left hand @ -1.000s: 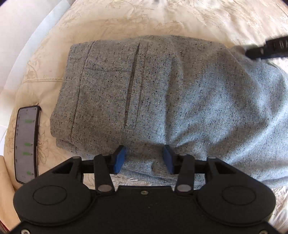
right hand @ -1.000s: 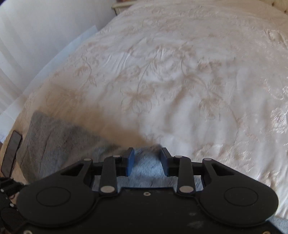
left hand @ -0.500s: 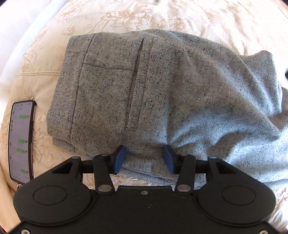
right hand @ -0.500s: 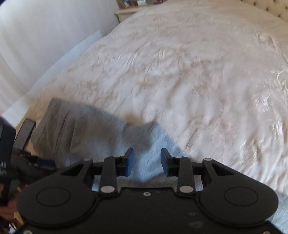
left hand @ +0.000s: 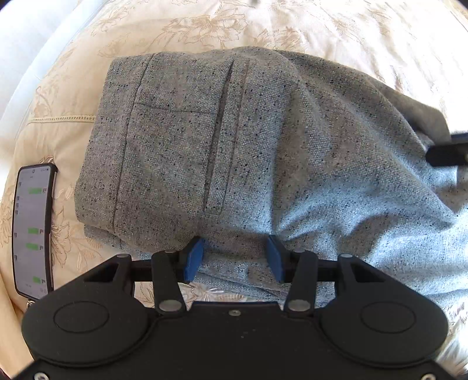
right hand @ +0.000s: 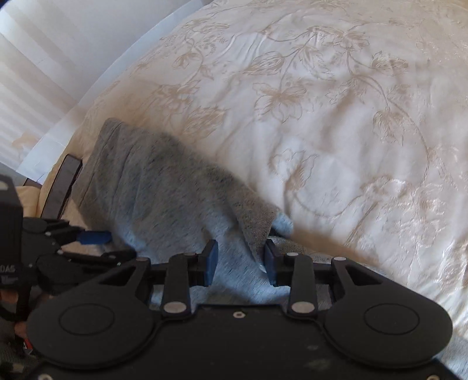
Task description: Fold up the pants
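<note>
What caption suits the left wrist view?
Open left tongs at the near edge of folded grey pants on a floral bedspread, phone alongside.

Phone on floral bedspread

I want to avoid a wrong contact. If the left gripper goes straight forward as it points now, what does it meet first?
Most likely the gray pants: the open left gripper points at their near edge. Depth is unclear. The phone lies off to the side, outside that line.

Folded grey speckled tweed pants lie on a cream floral-embroidered bedspread. A black-cased smartphone lies just left of them, near the bed's edge.
</note>
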Available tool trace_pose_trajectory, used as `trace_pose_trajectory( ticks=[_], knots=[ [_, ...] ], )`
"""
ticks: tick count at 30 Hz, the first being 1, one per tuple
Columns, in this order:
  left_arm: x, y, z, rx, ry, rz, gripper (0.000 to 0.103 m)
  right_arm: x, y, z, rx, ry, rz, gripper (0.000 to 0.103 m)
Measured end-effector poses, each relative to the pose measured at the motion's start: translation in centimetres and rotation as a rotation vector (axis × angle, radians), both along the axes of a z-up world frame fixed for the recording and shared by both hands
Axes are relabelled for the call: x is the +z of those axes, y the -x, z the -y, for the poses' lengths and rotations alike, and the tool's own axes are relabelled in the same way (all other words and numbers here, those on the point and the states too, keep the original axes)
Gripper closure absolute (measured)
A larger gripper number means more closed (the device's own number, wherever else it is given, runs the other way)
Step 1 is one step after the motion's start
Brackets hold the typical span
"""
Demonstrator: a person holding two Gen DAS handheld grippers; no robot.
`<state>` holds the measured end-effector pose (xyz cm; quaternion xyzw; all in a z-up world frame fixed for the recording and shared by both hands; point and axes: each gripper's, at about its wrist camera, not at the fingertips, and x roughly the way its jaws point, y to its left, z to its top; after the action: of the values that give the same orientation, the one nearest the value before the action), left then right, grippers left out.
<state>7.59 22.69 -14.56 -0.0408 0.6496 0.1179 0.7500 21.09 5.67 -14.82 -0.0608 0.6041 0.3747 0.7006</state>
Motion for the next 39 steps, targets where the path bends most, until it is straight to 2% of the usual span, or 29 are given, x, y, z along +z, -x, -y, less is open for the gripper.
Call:
trace_pose_trajectory(
  ticks=[5,10,15,24,26,27,29,30,32,34,39],
  knots=[
    [0.0,-0.1,0.1,0.0,-0.003,-0.011,0.049,-1.1,0.5,-0.2,-0.045,-0.019,-0.048,0.066],
    [0.0,-0.1,-0.1,-0.002,0.008,-0.011,0.048,-3.0,-3.2,0.0,-0.22,-0.079,-0.128,0.065],
    [0.1,-0.1,-0.1,-0.001,0.011,-0.01,0.048,-5.7,-5.5,1.2,-0.401,-0.11,-0.295,0.065],
    [0.0,-0.2,-0.1,0.0,0.012,-0.009,0.048,-8.1,-6.1,5.2,-0.677,-0.229,-0.522,0.066],
    [0.0,-0.2,-0.1,0.001,0.013,-0.009,0.048,-8.5,-6.0,5.9,-0.739,-0.246,-0.546,0.073],
    [0.0,-0.2,-0.1,0.0,0.013,-0.008,0.048,-8.5,-5.9,6.1,-0.754,-0.246,-0.533,0.096],
    [0.1,-0.2,-0.2,-0.005,0.013,-0.007,0.048,-7.1,-6.1,6.0,-0.701,-0.2,-0.431,0.097],
    [0.1,-0.1,-0.2,-0.009,0.013,-0.005,0.048,-5.4,-6.2,5.4,-0.658,-0.191,-0.333,0.098],
    [0.0,0.2,-0.4,-0.01,0.016,0.004,0.048,0.2,-6.1,3.5,-0.517,-0.226,0.004,0.099],
    [-0.1,0.3,-0.3,-0.012,0.011,0.012,0.048,3.1,-5.4,1.5,-0.374,-0.178,0.215,0.101],
    [0.2,0.2,0.1,-0.019,0.0,0.003,0.048,1.4,-3.4,-0.9,-0.215,0.01,0.422,0.101]
  ],
)
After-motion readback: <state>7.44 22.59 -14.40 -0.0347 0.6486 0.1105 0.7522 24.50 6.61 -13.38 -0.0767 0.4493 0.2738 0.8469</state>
